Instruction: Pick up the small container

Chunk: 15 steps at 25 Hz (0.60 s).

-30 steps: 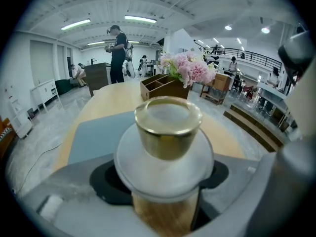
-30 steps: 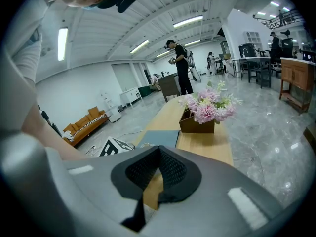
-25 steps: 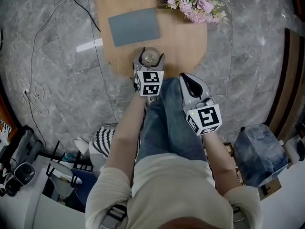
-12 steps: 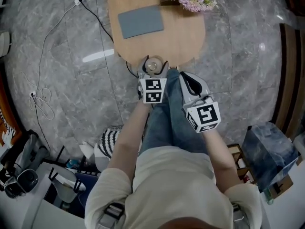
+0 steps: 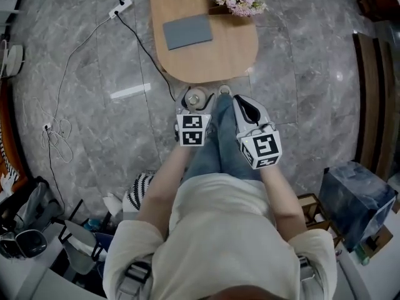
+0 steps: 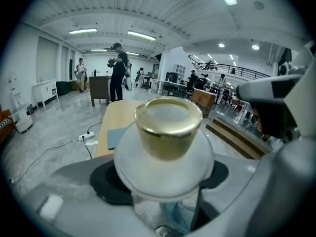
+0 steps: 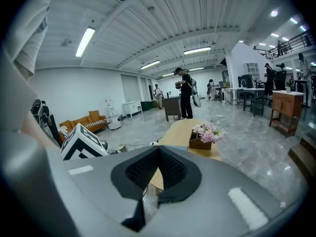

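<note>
The small container is a round clear jar with a gold lid. My left gripper is shut on it and holds it in the air, off the near end of the wooden table, above the floor. In the left gripper view the jar fills the middle, with a black pad on either side of it. My right gripper hangs just to the right of the jar, at the same height. Its jaws are shut with nothing between them.
On the table lie a grey mat and a box of pink flowers. A power strip and cables run over the marble floor at the left. The person's legs are below the grippers. People stand far off in the hall.
The jar was at the table's near edge one second ago. It now hangs clear of the table as the person and both grippers have drawn back from it.
</note>
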Available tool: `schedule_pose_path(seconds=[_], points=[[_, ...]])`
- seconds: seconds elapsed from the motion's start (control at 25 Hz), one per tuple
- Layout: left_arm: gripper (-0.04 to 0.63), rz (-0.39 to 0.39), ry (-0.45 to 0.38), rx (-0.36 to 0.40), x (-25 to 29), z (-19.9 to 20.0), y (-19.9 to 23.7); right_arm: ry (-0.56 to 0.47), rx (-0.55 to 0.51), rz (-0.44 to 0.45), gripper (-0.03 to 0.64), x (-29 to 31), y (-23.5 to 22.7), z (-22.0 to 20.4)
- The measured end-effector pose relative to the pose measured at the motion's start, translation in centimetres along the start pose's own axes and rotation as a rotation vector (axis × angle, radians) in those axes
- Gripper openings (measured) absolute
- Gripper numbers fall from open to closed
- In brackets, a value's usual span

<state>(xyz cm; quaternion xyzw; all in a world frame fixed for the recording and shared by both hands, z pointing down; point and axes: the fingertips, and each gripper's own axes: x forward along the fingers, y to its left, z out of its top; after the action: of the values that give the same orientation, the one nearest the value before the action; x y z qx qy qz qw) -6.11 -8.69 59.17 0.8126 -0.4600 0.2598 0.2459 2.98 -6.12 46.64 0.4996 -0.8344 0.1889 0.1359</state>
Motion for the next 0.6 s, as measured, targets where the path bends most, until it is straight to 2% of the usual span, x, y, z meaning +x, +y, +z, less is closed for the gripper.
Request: schedule_pose_path(seconds=[0.28, 0.6], points=[[0.344, -0.027, -0.06, -0.034, -6.8, 2.6, -2.6, -0.024, -0.029, -0.004, 0.002, -4.5, 2.8, 1.0], [0.344, -0.047, -0.118, -0.012, -12.8, 4.7, -4.5, -0.065, -0.048, 0.01, 0.002, -7.4, 4.7, 3.2]])
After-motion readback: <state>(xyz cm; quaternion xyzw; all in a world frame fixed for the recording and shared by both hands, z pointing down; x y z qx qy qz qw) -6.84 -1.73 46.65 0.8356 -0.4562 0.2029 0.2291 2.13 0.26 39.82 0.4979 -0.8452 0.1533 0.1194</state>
